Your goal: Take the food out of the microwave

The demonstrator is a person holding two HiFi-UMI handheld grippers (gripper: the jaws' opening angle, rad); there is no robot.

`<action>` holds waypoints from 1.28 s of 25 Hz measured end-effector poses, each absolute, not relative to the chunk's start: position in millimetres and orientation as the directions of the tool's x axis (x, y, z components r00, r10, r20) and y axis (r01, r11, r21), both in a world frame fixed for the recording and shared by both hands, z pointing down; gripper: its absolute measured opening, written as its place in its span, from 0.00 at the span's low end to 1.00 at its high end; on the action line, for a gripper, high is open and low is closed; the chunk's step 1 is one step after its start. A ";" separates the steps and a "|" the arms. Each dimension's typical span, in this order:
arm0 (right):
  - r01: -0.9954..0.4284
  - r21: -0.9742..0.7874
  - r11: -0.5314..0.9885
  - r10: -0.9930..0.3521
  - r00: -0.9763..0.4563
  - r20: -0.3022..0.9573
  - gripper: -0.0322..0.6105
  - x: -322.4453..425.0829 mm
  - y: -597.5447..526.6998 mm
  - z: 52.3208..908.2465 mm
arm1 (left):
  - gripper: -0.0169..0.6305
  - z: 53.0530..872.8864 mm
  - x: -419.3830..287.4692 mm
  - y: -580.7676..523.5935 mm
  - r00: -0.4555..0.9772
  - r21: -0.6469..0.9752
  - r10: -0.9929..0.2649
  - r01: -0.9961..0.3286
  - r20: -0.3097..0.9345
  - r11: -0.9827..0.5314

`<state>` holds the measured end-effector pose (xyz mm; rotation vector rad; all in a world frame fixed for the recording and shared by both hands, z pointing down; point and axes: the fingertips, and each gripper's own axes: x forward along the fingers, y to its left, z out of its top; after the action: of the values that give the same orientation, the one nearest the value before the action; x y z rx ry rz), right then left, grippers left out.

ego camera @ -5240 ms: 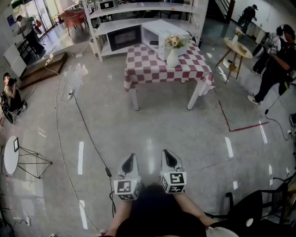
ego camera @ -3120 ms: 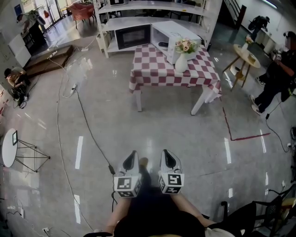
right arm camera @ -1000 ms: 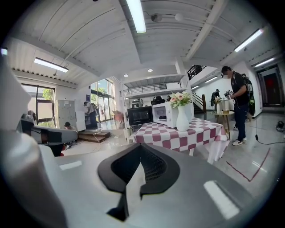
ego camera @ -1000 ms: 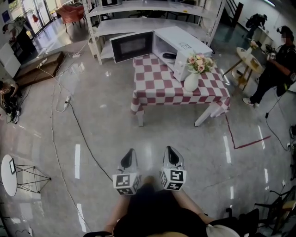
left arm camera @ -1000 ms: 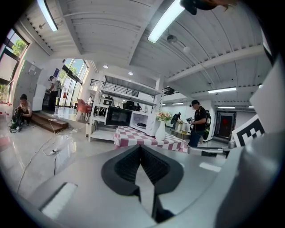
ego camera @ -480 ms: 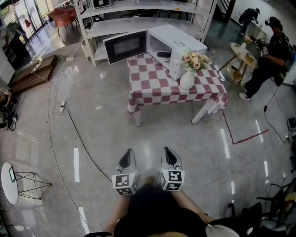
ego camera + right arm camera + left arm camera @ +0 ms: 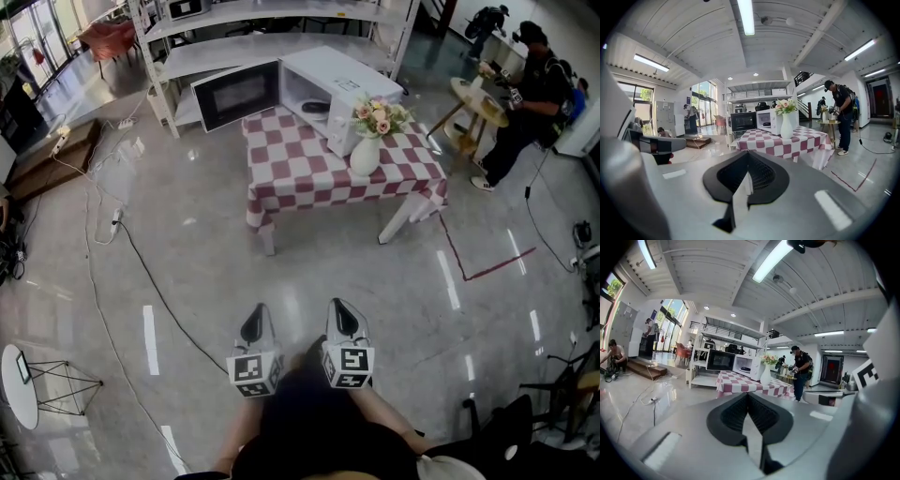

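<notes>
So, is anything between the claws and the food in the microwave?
Nothing visible. The microwave door hangs open, the dish shows inside, and only floor and tabletop lie between. The vase stands right of the opening.

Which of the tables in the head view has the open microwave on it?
The checked-cloth table, which also bears a flower vase; the microwave stands at its far end. The round wooden table and small white table carry none.

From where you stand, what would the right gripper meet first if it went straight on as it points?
Most likely the table, at its cloth's near edge. The right gripper, shut and empty, points at it across the floor with nothing between. The vase stands further back; height is hard to judge.
</notes>
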<state>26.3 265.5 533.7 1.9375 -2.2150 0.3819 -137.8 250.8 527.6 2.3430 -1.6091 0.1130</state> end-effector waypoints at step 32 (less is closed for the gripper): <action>-0.979 -0.151 0.140 -0.922 -0.184 0.339 0.05 18.0 209.0 540.9 | 0.04 532.4 -150.4 206.1 0.323 0.195 -0.910 -0.941 0.258 -0.279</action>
<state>18.0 209.0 540.9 1.8914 -2.2413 0.5084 -150.4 206.1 532.4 2.2843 -1.6594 0.1375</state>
